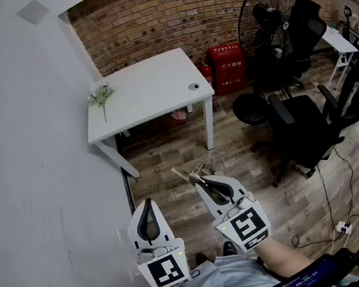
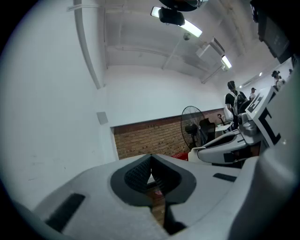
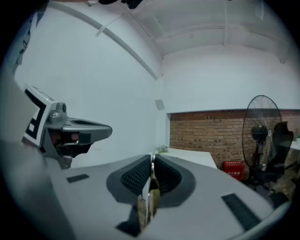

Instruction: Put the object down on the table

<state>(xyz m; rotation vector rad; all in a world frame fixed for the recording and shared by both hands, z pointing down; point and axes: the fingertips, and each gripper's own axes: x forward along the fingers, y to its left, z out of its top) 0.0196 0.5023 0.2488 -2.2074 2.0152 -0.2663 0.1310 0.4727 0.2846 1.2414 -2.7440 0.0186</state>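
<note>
Holding one thin, pale wood-and-metal object (image 1: 184, 173) in the right tool (image 1: 201, 180), well short of the white rectangular table (image 1: 147, 91).

The right tool's jaws are pinched on the object (image 3: 153, 190), which stands edge-on between them and pokes out beyond the tips; what it is I cannot tell. The firm pinch probably keeps so slim a piece from slipping before set-down. The left tool (image 1: 149, 202), just left of the right one, has its jaws together on nothing, likely because one tool is enough. Count: two tools, one held object, and one table ahead of them bearing one small green plant sprig (image 1: 101, 95) and one small round grey item (image 1: 193, 86), with bare top between.
</note>
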